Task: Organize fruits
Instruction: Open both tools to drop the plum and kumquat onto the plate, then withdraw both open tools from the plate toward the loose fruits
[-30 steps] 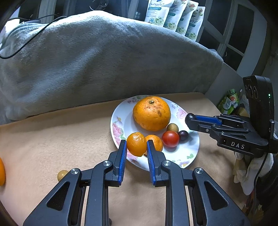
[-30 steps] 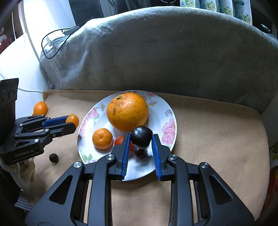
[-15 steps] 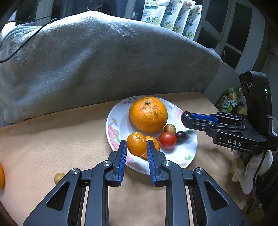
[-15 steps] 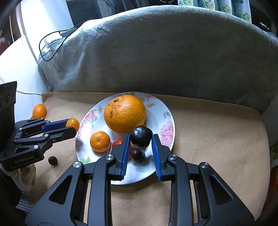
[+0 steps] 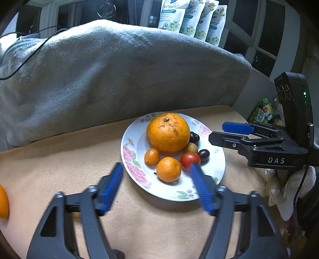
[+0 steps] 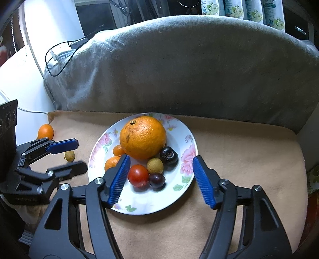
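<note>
While your left claw [image 5: 155,167] and right claw [image 6: 160,159] gape wide, empty, seven fruits sit on the white floral china plate [image 6: 185,137].

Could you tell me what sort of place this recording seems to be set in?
Probably a home living room: a floral plate of fruit sits on a tan-covered seat against a cushion under a grey blanket, with refill pouches lined along windows behind.

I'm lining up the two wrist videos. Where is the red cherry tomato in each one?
Left wrist view: the red cherry tomato is on the near right of the plate, by the left gripper's right fingertip.
Right wrist view: the tomato is near centre-left, beside the right gripper's left finger.
Shared landmark: the big orange behind it.
</note>
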Action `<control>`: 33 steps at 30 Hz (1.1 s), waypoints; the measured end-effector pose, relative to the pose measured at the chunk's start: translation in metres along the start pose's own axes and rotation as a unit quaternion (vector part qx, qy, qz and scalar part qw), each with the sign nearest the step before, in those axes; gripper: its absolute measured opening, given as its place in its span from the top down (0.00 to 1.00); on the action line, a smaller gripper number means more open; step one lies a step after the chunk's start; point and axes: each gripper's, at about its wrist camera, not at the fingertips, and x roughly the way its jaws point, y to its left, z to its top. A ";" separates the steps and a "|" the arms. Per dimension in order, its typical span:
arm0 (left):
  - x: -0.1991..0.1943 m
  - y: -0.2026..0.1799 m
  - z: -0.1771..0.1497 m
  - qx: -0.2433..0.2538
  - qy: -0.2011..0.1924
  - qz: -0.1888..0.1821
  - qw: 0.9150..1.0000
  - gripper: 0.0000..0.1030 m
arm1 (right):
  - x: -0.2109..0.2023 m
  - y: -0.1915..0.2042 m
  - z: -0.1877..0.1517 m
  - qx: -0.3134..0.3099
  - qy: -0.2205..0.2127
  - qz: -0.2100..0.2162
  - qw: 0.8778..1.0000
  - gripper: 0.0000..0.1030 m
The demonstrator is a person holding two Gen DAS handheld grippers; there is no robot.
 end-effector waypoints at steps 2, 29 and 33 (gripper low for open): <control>-0.001 -0.002 0.001 0.004 -0.002 0.008 1.000 0.24 | -0.003 0.000 0.000 0.002 -0.005 -0.002 1.000 0.20; -0.021 -0.013 -0.003 0.020 -0.011 0.029 0.999 0.20 | -0.034 0.012 0.004 0.013 -0.032 -0.008 0.999 0.12; -0.029 -0.014 -0.006 0.020 -0.016 0.030 0.999 0.20 | -0.040 0.018 0.003 0.011 -0.036 -0.005 0.999 0.12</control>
